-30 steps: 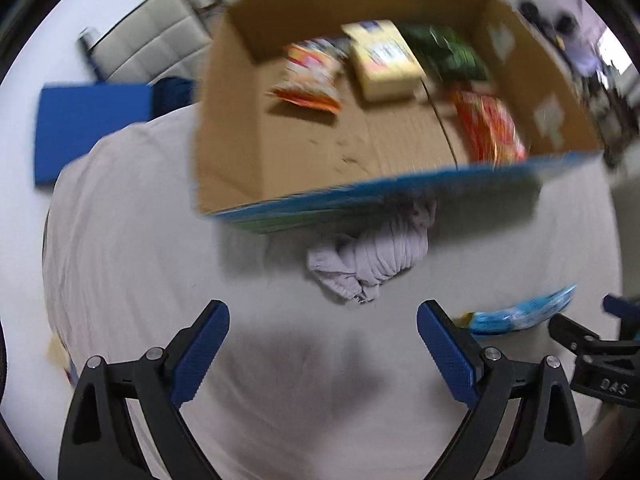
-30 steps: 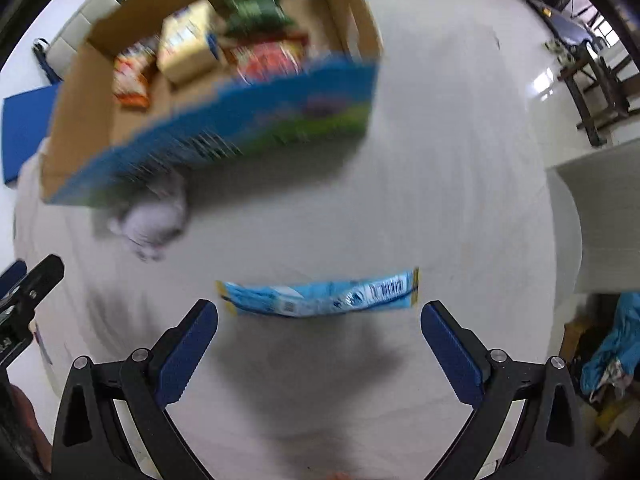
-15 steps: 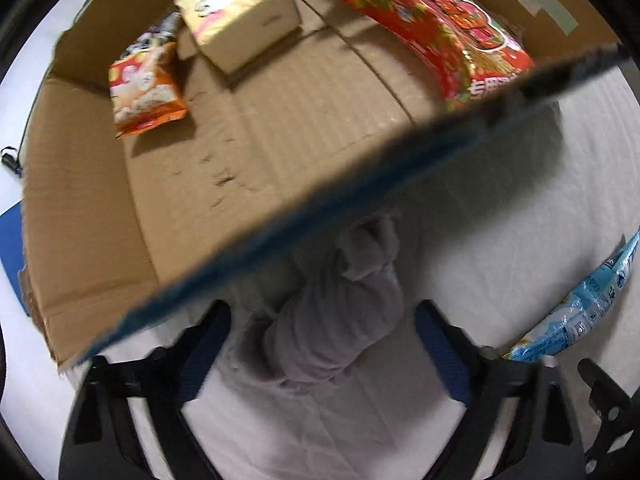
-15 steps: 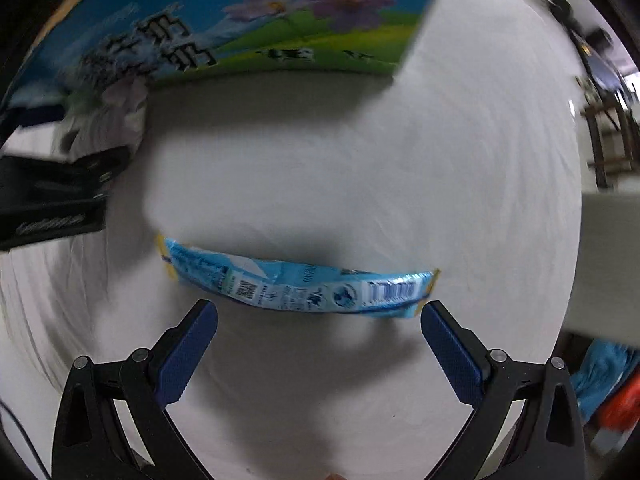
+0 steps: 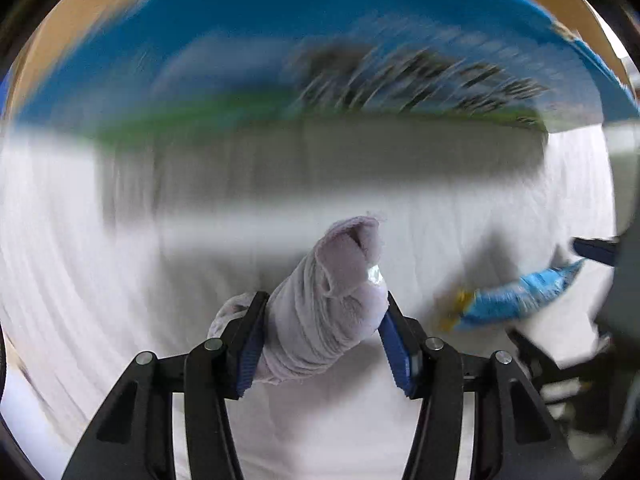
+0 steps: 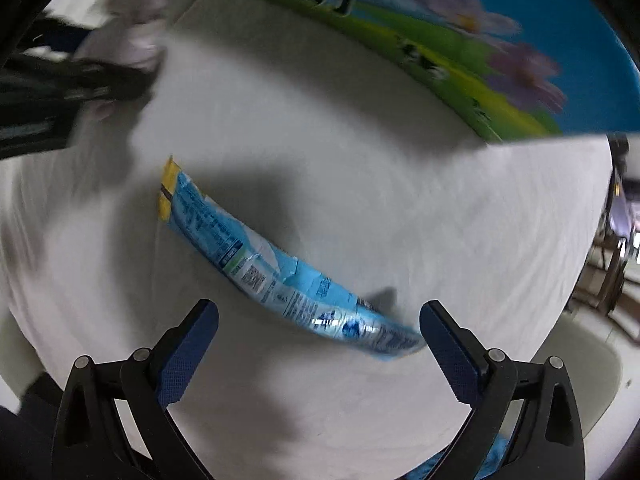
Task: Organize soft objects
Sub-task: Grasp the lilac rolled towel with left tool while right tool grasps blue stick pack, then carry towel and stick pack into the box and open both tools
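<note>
A pale lilac-grey rolled cloth (image 5: 344, 248) lies on the white sheet in front of the box. My left gripper (image 5: 324, 300) points down onto it with its jaws closing, and both blue pads press the roll's sides. A long light-blue snack packet (image 6: 248, 256) lies diagonally on the sheet. My right gripper (image 6: 318, 306) hovers low over the packet's near end, wide apart and just starting to close, not touching it. That packet (image 5: 516, 300) also shows at the right of the left wrist view. The left gripper and cloth (image 6: 136, 12) show blurred at the right wrist view's top left.
A cardboard box with a blue and green printed side (image 5: 320, 40) stands close behind both objects, and its wall (image 6: 520, 40) fills the top of the right wrist view. The white sheet (image 6: 440, 208) ends at a rounded edge on the right, with furniture beyond.
The left gripper came down over the cloth roll and its jaws closed onto it. The right gripper sank toward the blue packet and rolled, so the packet now lies diagonally.
</note>
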